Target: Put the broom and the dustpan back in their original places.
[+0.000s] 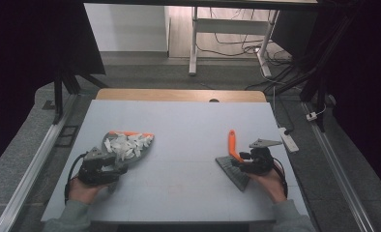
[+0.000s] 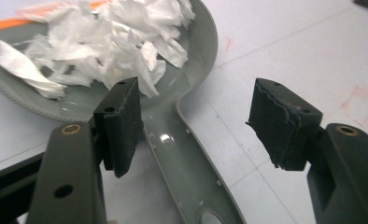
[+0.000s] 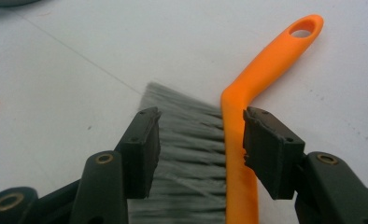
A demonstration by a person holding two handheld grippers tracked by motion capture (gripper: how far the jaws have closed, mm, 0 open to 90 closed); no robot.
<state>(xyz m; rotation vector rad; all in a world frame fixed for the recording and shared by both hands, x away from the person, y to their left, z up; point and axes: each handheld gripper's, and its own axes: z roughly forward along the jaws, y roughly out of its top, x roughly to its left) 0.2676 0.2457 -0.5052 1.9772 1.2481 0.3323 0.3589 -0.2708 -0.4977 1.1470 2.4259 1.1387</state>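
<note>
Both grippers' jaws gape: left (image 2: pixel 191 116) over paper-filled dustpan (image 2: pixel 191 60), right (image 3: pixel 198 140) over brush (image 3: pixel 238 140).

Even overhead light brightens the desk (image 1: pixel 188 125); the high view's upper corners fall black. Small glints shine on the dustpan (image 2: pixel 173 140) at centre. Both gripper views are slightly soft, shadows faint.
</note>
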